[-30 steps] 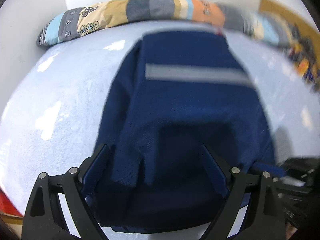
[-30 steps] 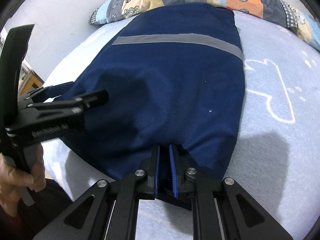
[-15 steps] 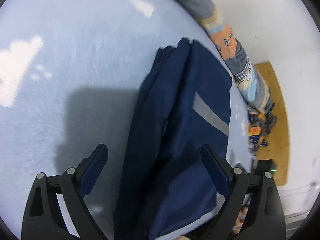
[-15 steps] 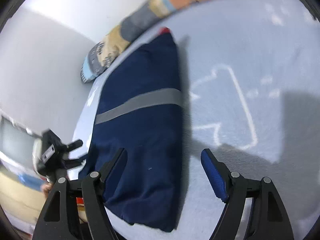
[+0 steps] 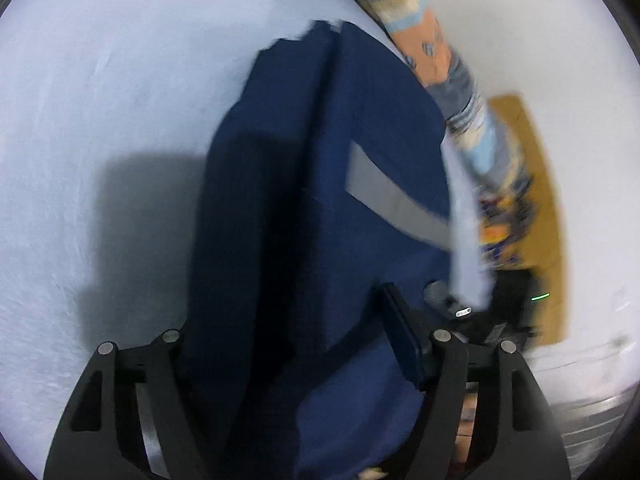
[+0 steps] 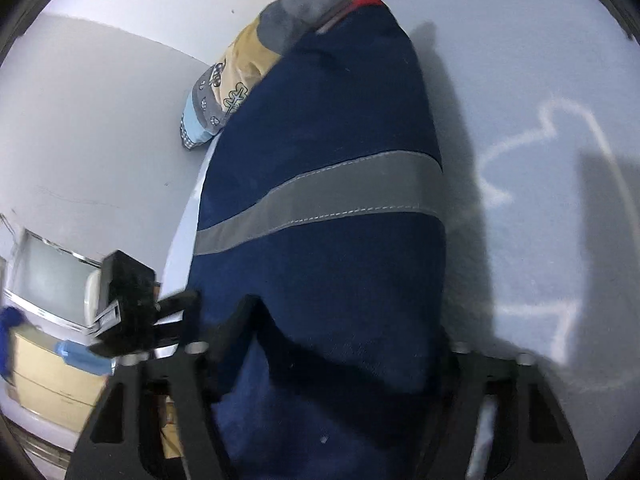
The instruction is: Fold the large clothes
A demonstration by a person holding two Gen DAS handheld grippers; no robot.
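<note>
Across the pale blue bed cover [image 6: 540, 80] the folded navy garment [image 6: 320, 260] lies long, its axis running from both grippers toward the patchwork pillow [image 6: 248, 64] by the white wall [image 5: 540, 40], grey stripe [image 6: 320, 200] crossing it. Each tool straddles one near corner, equally close: the left gripper [image 5: 288, 340] and the right gripper [image 6: 344, 344] both have cloth between their fingers, jaws closing. Whether the pads already pinch, I cannot tell; the garment hides one finger of each.
</note>
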